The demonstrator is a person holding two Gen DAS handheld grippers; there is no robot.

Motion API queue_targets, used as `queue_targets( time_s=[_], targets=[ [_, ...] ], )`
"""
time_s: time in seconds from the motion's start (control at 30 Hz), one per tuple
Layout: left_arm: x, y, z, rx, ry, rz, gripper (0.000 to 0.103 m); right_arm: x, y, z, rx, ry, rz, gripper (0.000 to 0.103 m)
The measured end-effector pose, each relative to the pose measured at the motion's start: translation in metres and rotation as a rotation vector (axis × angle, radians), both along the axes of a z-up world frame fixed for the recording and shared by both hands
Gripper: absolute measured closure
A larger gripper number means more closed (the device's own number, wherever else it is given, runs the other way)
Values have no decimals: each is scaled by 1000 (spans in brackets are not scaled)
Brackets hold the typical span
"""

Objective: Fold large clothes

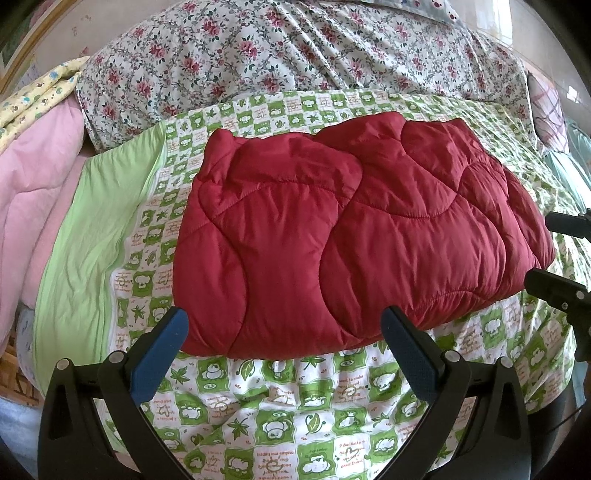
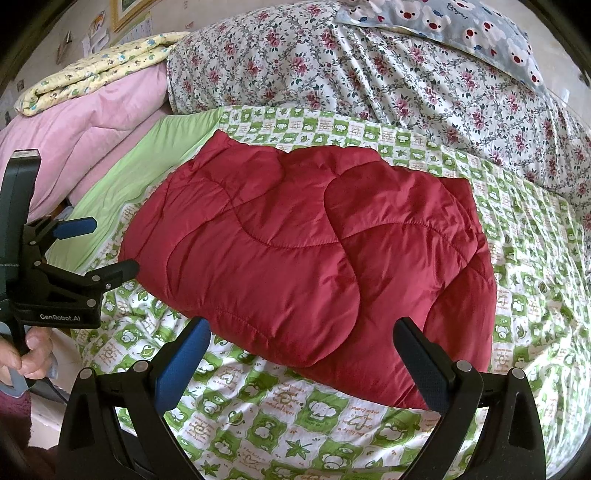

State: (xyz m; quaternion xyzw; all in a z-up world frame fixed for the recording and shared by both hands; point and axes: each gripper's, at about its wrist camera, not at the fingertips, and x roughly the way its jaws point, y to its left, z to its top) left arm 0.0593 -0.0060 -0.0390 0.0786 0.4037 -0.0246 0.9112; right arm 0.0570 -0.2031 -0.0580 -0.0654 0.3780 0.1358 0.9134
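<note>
Folded red quilted garment (image 1: 354, 236) on bedsheet (image 1: 280, 417); grippers apparently empty.

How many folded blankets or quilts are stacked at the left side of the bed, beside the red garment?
2 visible: a pink quilt beside the red quilted garment, and a yellow printed blanket lying on top of it. Others may be hidden underneath.

Much tucked under, cut off or too small to read

The red quilted garment (image 1: 354, 229) hides its own folded-under layers and the green checked sheet (image 1: 258, 398) beneath it; left of the garment, the pink quilt (image 1: 33, 192) runs off the frame; the sheet's small printed words are unreadable; the bear-print pillow (image 2: 461, 26) beyond is cropped.
</note>
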Motion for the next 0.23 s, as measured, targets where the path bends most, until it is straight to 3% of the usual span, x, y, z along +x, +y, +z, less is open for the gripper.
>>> queue_targets(
  time_s=[0.23],
  targets=[
    [0, 1, 1, -11, 2, 1, 0, 1, -1, -1, 4, 3, -4, 3]
  ],
)
